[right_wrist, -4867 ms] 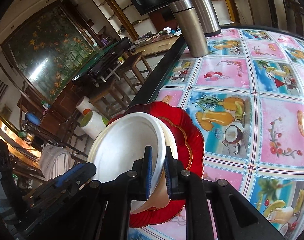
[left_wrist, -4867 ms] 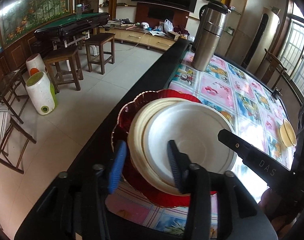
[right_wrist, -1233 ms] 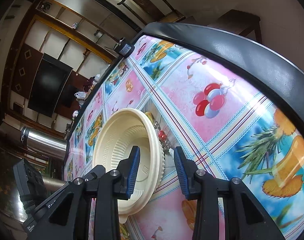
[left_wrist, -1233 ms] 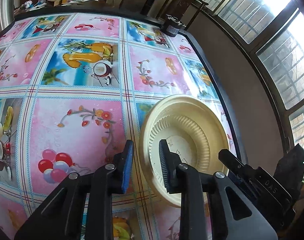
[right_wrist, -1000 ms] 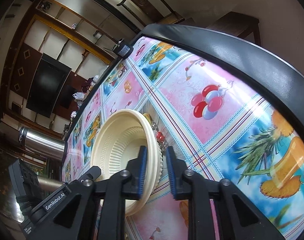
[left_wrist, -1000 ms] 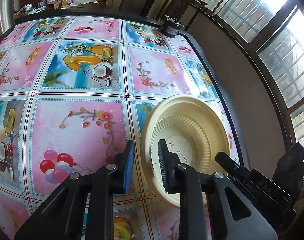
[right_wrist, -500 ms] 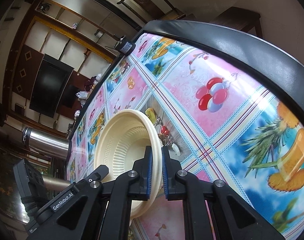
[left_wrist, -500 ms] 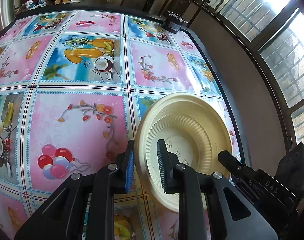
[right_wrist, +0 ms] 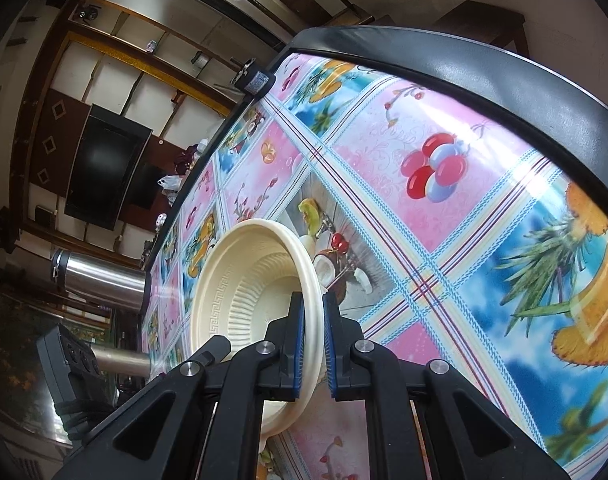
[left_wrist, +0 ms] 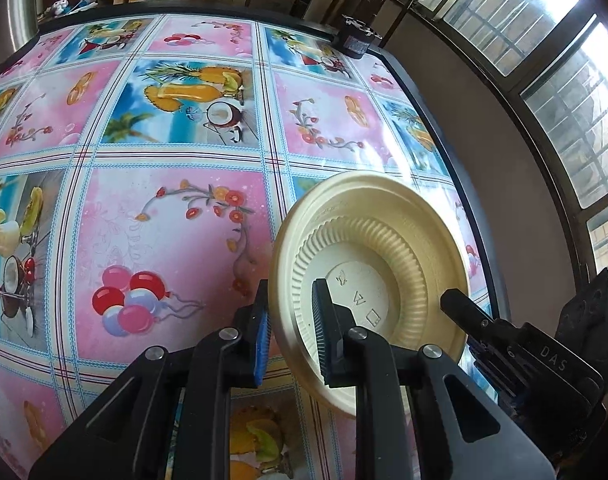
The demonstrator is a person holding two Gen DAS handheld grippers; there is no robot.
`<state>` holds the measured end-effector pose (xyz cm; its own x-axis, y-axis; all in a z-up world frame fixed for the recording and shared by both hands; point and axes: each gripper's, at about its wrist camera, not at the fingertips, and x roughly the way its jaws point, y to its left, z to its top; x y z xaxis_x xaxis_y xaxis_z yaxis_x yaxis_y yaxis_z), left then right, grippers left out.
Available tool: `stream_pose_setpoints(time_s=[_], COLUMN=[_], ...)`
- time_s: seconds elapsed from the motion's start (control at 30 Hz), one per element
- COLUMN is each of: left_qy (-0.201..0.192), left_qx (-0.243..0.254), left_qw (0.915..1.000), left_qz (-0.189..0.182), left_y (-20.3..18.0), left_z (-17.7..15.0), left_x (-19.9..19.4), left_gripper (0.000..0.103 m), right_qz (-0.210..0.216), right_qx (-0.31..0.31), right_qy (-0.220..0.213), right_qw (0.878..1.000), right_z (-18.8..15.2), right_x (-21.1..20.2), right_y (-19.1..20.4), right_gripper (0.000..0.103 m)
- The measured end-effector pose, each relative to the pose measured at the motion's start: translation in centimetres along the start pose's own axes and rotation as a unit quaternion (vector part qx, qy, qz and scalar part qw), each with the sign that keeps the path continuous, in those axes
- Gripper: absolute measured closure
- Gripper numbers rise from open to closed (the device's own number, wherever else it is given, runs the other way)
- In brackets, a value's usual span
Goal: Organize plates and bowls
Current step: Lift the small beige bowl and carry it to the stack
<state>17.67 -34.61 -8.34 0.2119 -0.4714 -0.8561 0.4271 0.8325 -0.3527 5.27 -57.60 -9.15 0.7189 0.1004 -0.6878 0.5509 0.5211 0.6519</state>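
Home living room, wall television (right_wrist: 104, 172), wooden shelving (right_wrist: 116, 52), patterned dining tablecloth (left_wrist: 176, 208)

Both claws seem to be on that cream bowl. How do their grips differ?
The left gripper straddles the wall of the cream bowl, jaws wider and closing; the right gripper pinches its thin rim, jaws nearly together. Left and right hold opposite edges. Both clamp the same bowl.
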Motion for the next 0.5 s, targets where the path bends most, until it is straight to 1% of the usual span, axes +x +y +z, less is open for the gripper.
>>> stream_pose_setpoints(time_s=[0.03,0.17,0.27,0.4,0.5], left_qy=[-0.001,-0.008,-0.014,-0.023,-0.029], left_qx=[0.003,0.012,0.013,-0.003,-0.015], left_qw=[1.0,0.9993,0.9987,0.9988,0.9982], left_qz=[0.005,0.033,0.048,0.044,0.051], left_y=[0.0,0.3,0.7,2.2,3.7], left_z=[-0.1,-0.7,-1.3,-2.5,-3.7], left_x=[-0.2,-0.7,-1.2,-2.2,-3.5], left_gripper=[0.091,0.091,0.091,0.091,0.091], right_qz=[0.0,0.003,0.011,0.013,0.019], right_qx=[0.0,-0.001,0.001,-0.012,-0.023], right_qy=[0.0,0.004,0.014,0.018,0.023], right_qw=[1.0,1.0,1.0,1.0,0.999], right_z=[0.0,-0.2,-0.5,-1.3,-2.1], right_x=[-0.1,0.0,0.4,0.5,0.4], right_y=[0.0,0.0,0.2,1.0,1.7], right_gripper=[0.094,0.094,0.094,0.093,0.093])
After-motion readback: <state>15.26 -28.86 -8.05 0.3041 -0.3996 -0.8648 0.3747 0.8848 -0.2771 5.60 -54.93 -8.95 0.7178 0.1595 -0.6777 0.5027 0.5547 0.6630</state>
